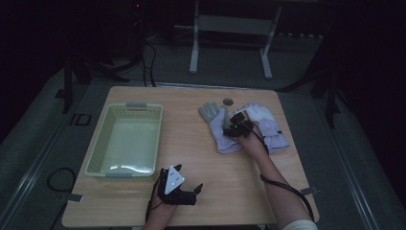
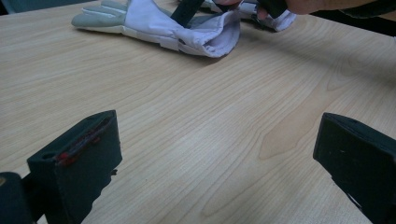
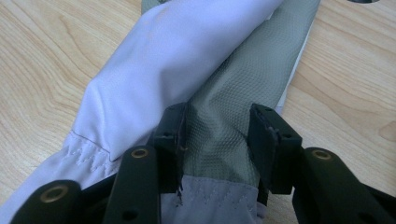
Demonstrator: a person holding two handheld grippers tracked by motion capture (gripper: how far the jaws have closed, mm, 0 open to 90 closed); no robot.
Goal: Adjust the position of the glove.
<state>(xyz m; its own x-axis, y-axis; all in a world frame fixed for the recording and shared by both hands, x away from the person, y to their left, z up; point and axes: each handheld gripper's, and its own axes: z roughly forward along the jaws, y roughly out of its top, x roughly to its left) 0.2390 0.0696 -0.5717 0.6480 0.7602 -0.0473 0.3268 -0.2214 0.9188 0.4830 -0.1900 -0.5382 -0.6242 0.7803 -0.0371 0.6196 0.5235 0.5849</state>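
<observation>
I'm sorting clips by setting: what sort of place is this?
Probably a lab or recording room, not a home: a bare wooden table on grey carpet, with a metal stand and loose cables in the dark behind it. Two gloves and a basket lie staged.

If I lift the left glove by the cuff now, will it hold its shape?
Probably not. The left glove bunches into folds between the right gripper pads, so it looks soft and should droop. Its textured grey palm likely resists slipping. It seems light and lies flat, so rolling is unlikely.

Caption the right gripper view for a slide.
Right gripper pinching a fold of the grey-and-lilac glove on the wooden table.
</observation>
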